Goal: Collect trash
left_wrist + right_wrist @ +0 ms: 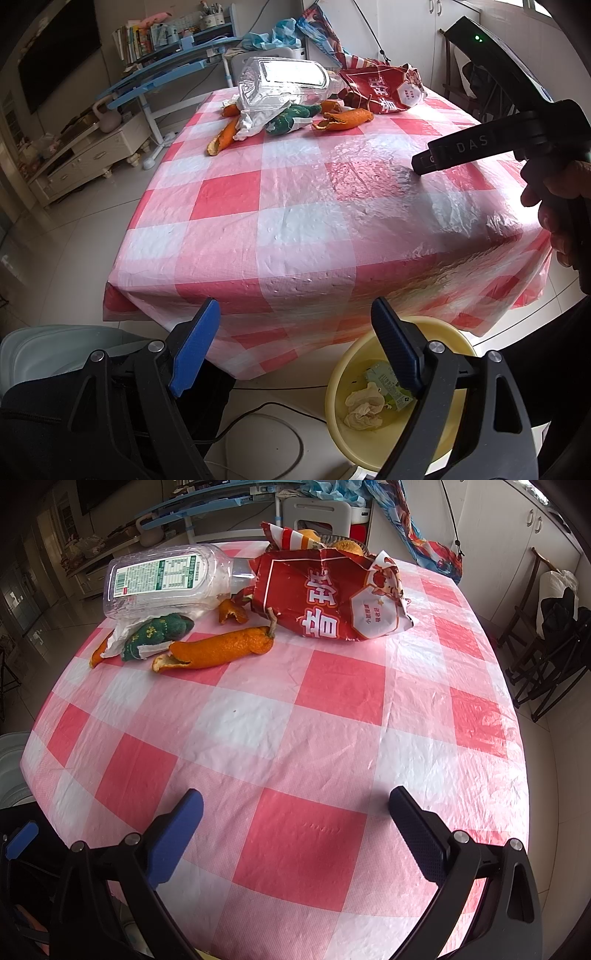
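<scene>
Trash lies at the far end of the checked table (280, 738): a clear plastic bottle (162, 581) on its side, a torn red snack bag (325, 598), a long orange peel (221, 650), a smaller peel (231, 611), and a green wrapper (159, 633). The same pile shows in the left wrist view: bottle (284, 83), red bag (384, 90), peels (347, 118). My right gripper (295, 808) is open and empty above the near part of the table. My left gripper (295, 321) is open and empty, below the table edge, above a yellow bin (347, 376) holding crumpled tissue (364, 404) and a wrapper.
The right hand-held gripper body (480, 147) reaches over the table's right side. A pale grey container (55, 350) stands on the floor at left. A cable (258, 417) runs across the floor. A chair (317, 513) and blue desk (166, 70) stand behind the table.
</scene>
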Motion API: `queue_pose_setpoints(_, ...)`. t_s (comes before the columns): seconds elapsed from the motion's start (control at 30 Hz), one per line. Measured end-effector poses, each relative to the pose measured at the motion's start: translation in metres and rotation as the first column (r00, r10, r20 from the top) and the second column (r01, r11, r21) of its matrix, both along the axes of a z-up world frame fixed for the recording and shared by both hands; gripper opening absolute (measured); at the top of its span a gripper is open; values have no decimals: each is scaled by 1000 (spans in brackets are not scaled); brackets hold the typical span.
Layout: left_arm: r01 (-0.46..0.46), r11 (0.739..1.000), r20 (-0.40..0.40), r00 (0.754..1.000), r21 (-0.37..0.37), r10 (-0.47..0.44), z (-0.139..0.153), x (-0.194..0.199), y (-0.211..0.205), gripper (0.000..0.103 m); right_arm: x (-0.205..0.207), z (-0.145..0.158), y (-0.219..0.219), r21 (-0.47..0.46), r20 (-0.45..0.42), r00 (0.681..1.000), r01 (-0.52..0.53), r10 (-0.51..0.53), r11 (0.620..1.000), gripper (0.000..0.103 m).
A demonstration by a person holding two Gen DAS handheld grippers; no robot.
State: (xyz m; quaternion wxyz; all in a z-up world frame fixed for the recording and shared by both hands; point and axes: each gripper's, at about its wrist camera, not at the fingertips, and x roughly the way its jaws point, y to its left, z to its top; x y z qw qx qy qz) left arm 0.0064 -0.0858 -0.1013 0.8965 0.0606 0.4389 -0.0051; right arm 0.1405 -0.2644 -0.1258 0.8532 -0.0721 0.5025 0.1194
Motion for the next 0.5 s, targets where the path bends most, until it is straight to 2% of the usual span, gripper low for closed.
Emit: queue_pose_setpoints(0.5,-2,1000,0,1000,-2,2,0,0,1,81,0,0,0,0,1,1000,0,0,1000,97)
